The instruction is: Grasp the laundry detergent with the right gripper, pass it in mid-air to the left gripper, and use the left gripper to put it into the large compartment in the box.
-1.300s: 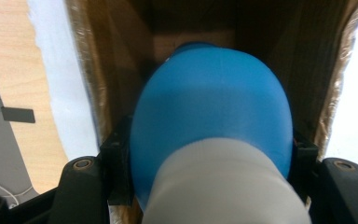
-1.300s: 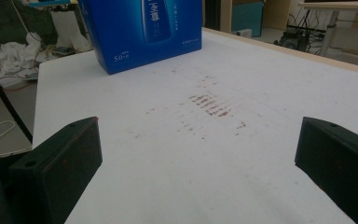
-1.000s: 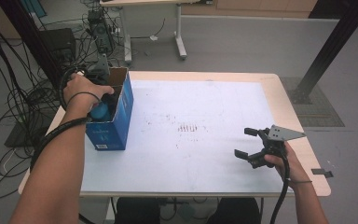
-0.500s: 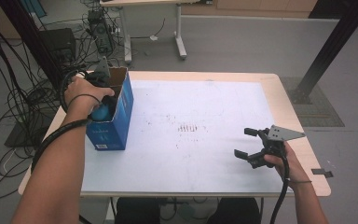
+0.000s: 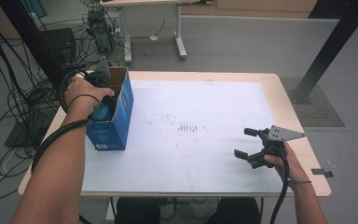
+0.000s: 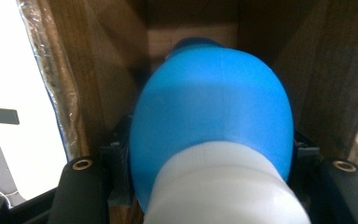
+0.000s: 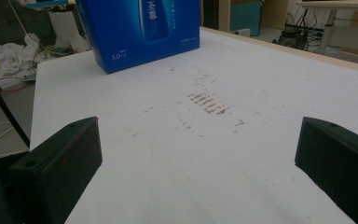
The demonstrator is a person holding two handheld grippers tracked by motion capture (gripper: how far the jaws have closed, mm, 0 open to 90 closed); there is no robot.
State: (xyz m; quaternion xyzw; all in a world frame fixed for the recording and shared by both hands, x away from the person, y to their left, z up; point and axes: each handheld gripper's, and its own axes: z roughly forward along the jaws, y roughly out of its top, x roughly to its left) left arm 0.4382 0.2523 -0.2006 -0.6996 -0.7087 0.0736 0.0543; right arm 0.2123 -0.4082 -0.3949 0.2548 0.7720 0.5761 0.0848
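The left gripper (image 5: 103, 95) reached down into the open top of the blue box (image 5: 114, 123), which stood upright near the left edge of the bench (image 5: 205, 163). In the left gripper view a blue bottle (image 6: 212, 112) with a white lower part sat between the fingers, its sides pressed against both of them, so the fingers were closed on it and held it inside the box, with the brown cardboard walls close on either side. From the high view a patch of the same blue showed just under the left hand (image 5: 85, 93), within the box's opening. The right gripper (image 5: 252, 145) was held low over the near right part of the bench, well apart from the box, in the right hand (image 5: 286, 161). Its fingers stood wide open with nothing between them; the right gripper view showed only the white bench top in the gap. A cluster of small reddish-brown marks (image 7: 209, 103) lay on the bench between that gripper and the box.
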